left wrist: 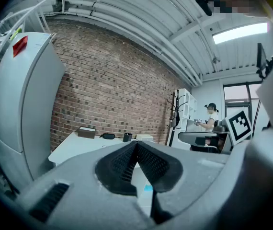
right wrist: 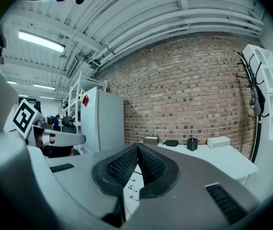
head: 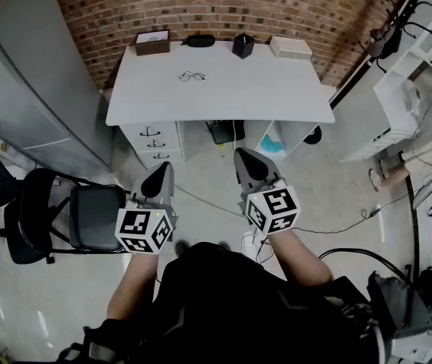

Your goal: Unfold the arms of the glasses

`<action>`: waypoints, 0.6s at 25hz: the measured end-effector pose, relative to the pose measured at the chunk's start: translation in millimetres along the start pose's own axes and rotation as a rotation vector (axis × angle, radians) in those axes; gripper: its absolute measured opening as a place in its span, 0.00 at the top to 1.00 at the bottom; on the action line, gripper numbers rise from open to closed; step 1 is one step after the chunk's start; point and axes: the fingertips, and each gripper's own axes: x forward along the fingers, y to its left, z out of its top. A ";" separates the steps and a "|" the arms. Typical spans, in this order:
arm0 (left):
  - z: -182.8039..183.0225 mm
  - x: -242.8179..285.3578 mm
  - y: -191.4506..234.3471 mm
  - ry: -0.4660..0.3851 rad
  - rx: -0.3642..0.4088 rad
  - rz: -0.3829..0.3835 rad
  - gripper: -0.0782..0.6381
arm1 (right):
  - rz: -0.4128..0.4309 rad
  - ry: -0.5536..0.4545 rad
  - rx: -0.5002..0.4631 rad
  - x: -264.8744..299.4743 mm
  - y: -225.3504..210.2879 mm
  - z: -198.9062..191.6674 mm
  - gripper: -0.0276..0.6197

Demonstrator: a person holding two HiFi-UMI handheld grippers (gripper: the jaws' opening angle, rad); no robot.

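Note:
A thin-framed pair of glasses (head: 192, 76) lies on the white desk (head: 277, 89), left of its middle, well ahead of both grippers. My left gripper (head: 158, 177) is held over the floor in front of the desk, shut and empty. My right gripper (head: 246, 165) hangs beside it, also shut with nothing in it. In the left gripper view the gripper (left wrist: 136, 144) shows its pads pressed together, the desk (left wrist: 72, 147) far beyond. The right gripper view shows that gripper (right wrist: 137, 147) closed the same way, pointing at the desk (right wrist: 218, 157).
On the desk's back edge stand a brown box (head: 151, 44), a black glasses case (head: 198, 41), a black pen cup (head: 242, 45) and a white box (head: 290, 48). A drawer unit (head: 153, 142) sits under the desk. A black chair (head: 87, 217) stands left; a grey fridge (head: 26, 89) beyond. Cables cross the floor.

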 end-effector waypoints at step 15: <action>-1.3 -2.6 8.2 0.002 -0.016 -0.015 0.88 | -0.035 -0.015 0.022 2.6 4.8 0.8 0.94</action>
